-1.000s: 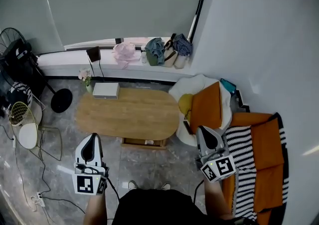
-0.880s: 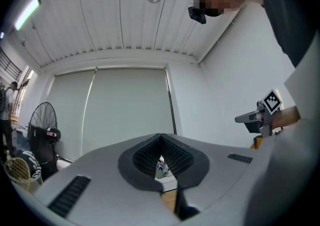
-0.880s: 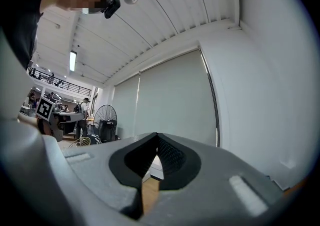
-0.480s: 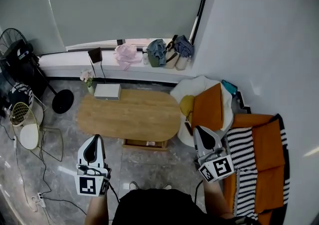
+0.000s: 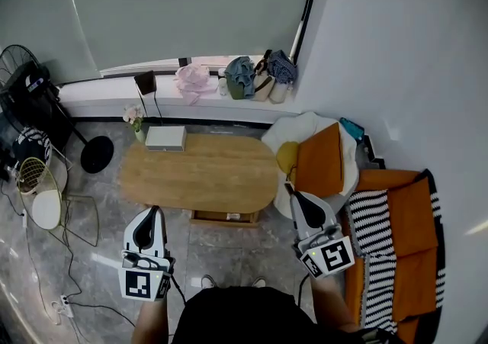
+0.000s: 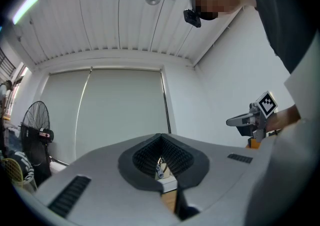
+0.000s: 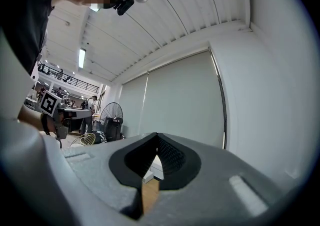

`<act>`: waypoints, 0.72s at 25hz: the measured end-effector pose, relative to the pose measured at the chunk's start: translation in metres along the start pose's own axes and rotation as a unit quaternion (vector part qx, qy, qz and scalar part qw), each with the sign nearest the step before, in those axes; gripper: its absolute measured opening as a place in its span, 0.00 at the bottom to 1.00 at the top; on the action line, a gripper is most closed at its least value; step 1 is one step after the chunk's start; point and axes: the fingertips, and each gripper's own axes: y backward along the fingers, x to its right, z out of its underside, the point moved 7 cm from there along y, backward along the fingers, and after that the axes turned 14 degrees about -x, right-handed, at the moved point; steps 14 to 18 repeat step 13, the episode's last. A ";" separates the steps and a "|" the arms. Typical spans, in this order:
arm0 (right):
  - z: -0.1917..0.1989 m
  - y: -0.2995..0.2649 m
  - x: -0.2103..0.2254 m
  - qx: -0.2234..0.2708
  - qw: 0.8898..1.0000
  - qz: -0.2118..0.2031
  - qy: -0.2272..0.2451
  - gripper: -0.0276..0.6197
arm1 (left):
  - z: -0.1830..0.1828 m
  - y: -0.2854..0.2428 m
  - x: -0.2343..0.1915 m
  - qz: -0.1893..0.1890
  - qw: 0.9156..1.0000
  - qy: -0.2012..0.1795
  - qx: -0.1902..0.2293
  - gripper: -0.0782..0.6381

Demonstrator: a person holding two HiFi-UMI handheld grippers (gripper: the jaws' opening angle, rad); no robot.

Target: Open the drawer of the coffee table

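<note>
The oval wooden coffee table [image 5: 198, 173] stands in the middle of the head view. Its shallow wooden drawer [image 5: 223, 217] shows under the near edge, only a little way out. My left gripper [image 5: 149, 213] hovers shut over the floor, short of the table's near left side. My right gripper [image 5: 293, 197] is shut too, held off the table's right end, right of the drawer. Neither touches the table or drawer, and nothing is held. In the left gripper view the jaws [image 6: 161, 142] meet; in the right gripper view the jaws [image 7: 157, 140] meet as well.
A white box [image 5: 165, 137] and a small flower vase [image 5: 134, 117] sit at the table's far left. An orange-cushioned chair [image 5: 316, 159] and a sofa with a striped throw [image 5: 377, 243] crowd the right. A black fan [image 5: 23, 79], a wire basket [image 5: 34, 182] and floor cables [image 5: 69, 289] lie left.
My right gripper has shifted a little left, nearer the table's right end. The left gripper has held its place. Both stay shut.
</note>
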 end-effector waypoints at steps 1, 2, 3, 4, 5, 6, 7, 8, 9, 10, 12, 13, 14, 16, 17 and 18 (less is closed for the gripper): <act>0.000 0.000 0.000 -0.001 1.000 0.001 0.000 0.05 | 0.001 0.000 -0.001 0.000 1.000 0.000 -0.001 0.12; 0.001 -0.001 -0.001 -0.002 1.000 0.001 0.000 0.05 | 0.001 0.000 -0.001 0.001 1.000 -0.001 -0.002 0.12; 0.001 -0.001 -0.001 -0.002 1.000 0.001 0.000 0.05 | 0.002 0.000 -0.001 0.002 1.000 -0.001 -0.003 0.12; 0.002 -0.001 -0.002 -0.003 1.000 0.001 0.000 0.05 | 0.002 -0.001 -0.001 0.002 1.000 -0.001 -0.002 0.12; 0.003 -0.002 -0.002 -0.004 1.000 0.000 0.000 0.05 | 0.003 -0.001 -0.001 0.002 1.000 0.000 -0.002 0.12; 0.004 -0.003 -0.002 -0.005 1.000 -0.001 0.000 0.05 | 0.004 -0.002 -0.001 0.002 1.000 0.001 -0.002 0.12; 0.004 -0.004 -0.002 -0.005 1.000 -0.002 0.001 0.05 | 0.004 -0.003 -0.001 0.003 1.000 0.001 -0.003 0.12; 0.003 -0.005 -0.002 -0.006 1.000 -0.003 0.001 0.05 | 0.003 -0.004 -0.001 0.003 1.000 0.000 -0.003 0.12; 0.002 -0.006 -0.002 -0.006 1.000 -0.004 0.001 0.05 | 0.002 -0.005 -0.002 0.004 1.000 0.000 -0.003 0.12; 0.001 -0.007 -0.003 -0.007 1.000 -0.004 0.001 0.05 | 0.001 -0.006 -0.002 0.004 1.000 0.000 -0.002 0.12; -0.001 -0.009 -0.004 -0.008 1.000 -0.005 0.000 0.05 | -0.001 -0.007 -0.004 0.005 1.000 0.001 0.000 0.12; -0.001 -0.009 -0.005 -0.008 1.000 -0.005 0.000 0.05 | -0.002 -0.007 -0.005 0.005 1.000 0.002 0.000 0.12; -0.001 -0.009 -0.005 -0.008 1.000 -0.005 0.000 0.05 | -0.002 -0.007 -0.005 0.005 1.000 0.002 0.000 0.12; -0.001 -0.009 -0.005 -0.008 1.000 -0.005 0.000 0.05 | -0.002 -0.007 -0.005 0.005 1.000 0.002 0.000 0.12; -0.001 -0.009 -0.005 -0.008 1.000 -0.005 0.000 0.05 | -0.002 -0.007 -0.005 0.005 1.000 0.002 0.000 0.12; -0.001 -0.009 -0.005 -0.008 1.000 -0.005 0.000 0.05 | -0.002 -0.007 -0.005 0.005 1.000 0.002 0.000 0.12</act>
